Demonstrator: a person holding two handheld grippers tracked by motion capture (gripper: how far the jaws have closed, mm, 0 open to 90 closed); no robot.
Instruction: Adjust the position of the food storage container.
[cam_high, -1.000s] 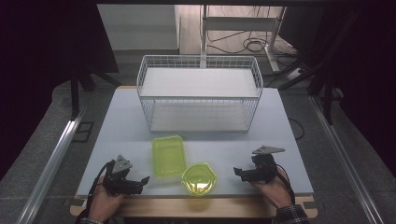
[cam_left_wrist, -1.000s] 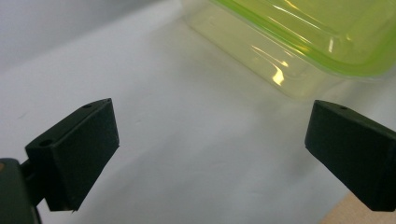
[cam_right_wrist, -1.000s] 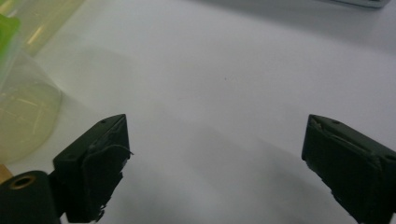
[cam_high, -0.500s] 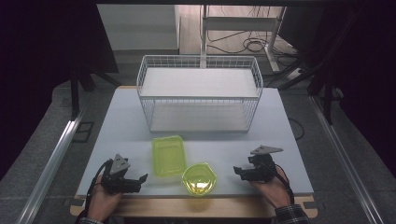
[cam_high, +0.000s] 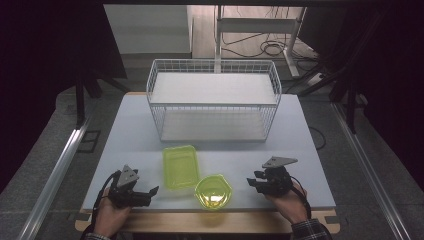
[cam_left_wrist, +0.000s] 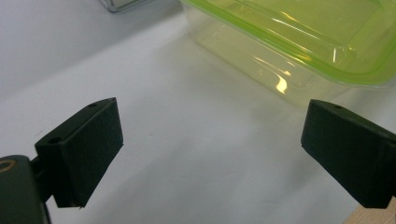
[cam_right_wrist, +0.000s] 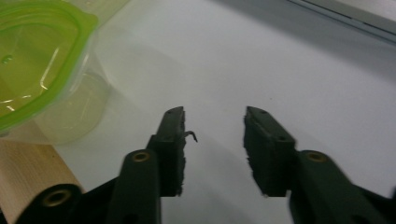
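High view put both grippers at the near edge of the table (cam_high: 130, 130), one on each side of two green-lidded containers. The left gripper (cam_high: 150, 191) lay low on the table with its jaws pointing right, toward the box (cam_high: 180, 166), a rectangular container whose long axis ran away from the person, toward the wire basket (cam_high: 214, 100) at the far side. The right gripper (cam_high: 251, 183) pointed left, toward the tub (cam_high: 214, 192), a rounder container that sat just right of the box's near end, close to the table's front edge.

Left gripper view showed its jaws spread wide with nothing between them, and the box (cam_left_wrist: 299, 51) ahead and to the right of the gap, apart from both pads, its long side facing the gripper. Right gripper view showed its jaws also apart, though less widely, and empty; the tub (cam_right_wrist: 42, 74) sat ahead and well to the left of them, untouched.

Judging by the layout, each hand had its own nearer target: the left for the box, the right for the tub. The left seemed the closer of the two to a grasp. Its jaws would probably need to swing right and meet the box across its short width, since the long axis looked too long for them to span.
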